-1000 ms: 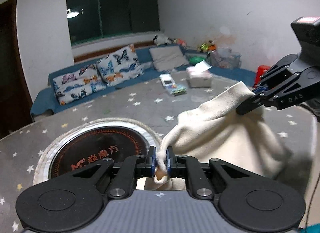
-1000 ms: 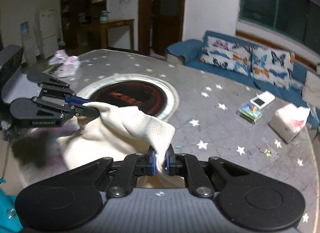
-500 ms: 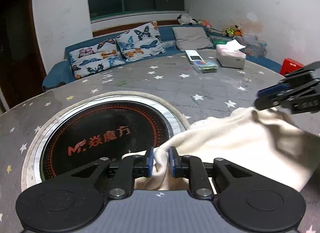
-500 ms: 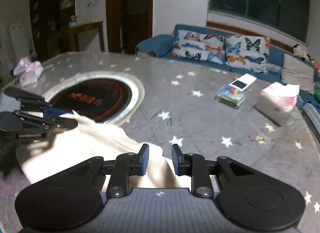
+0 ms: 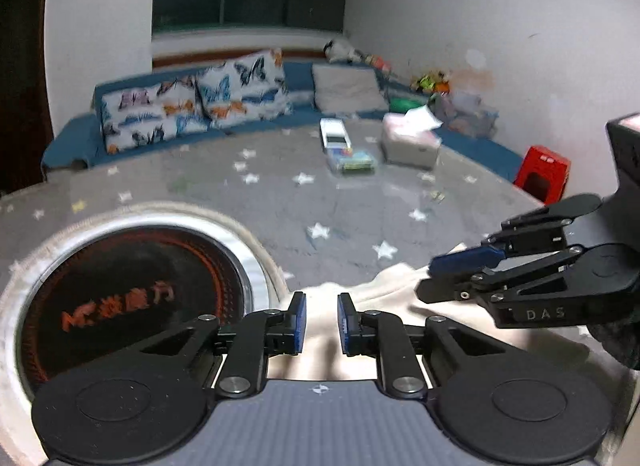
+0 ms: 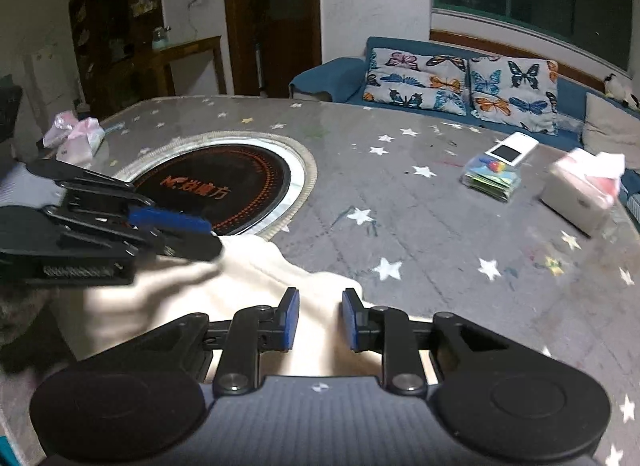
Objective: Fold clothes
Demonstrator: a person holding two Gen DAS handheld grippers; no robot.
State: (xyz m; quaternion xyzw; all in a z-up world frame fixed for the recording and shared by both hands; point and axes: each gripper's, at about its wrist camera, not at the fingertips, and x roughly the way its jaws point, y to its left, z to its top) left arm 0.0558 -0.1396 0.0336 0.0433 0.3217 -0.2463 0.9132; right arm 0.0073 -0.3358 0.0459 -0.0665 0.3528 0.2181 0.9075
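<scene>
A cream fleece garment (image 5: 392, 298) lies on the grey star-patterned table (image 5: 340, 205), at its near edge; it also shows in the right wrist view (image 6: 256, 282). My left gripper (image 5: 321, 322) is open just above the cloth, holding nothing; it appears at the left of the right wrist view (image 6: 196, 234). My right gripper (image 6: 319, 320) is open over the garment's right edge, empty; it appears at the right of the left wrist view (image 5: 440, 276).
A round black induction hob (image 6: 228, 185) is set into the table beside the garment. A tissue box (image 6: 580, 193), a white device (image 6: 512, 147) and a colourful packet (image 6: 492, 179) lie farther off. A pink bag (image 6: 76, 137) sits at the left. A blue sofa (image 6: 460, 77) stands behind.
Both grippers lowered the garment onto the table and let go of it. The right gripper opened first, then the left. The cloth now lies flat.
</scene>
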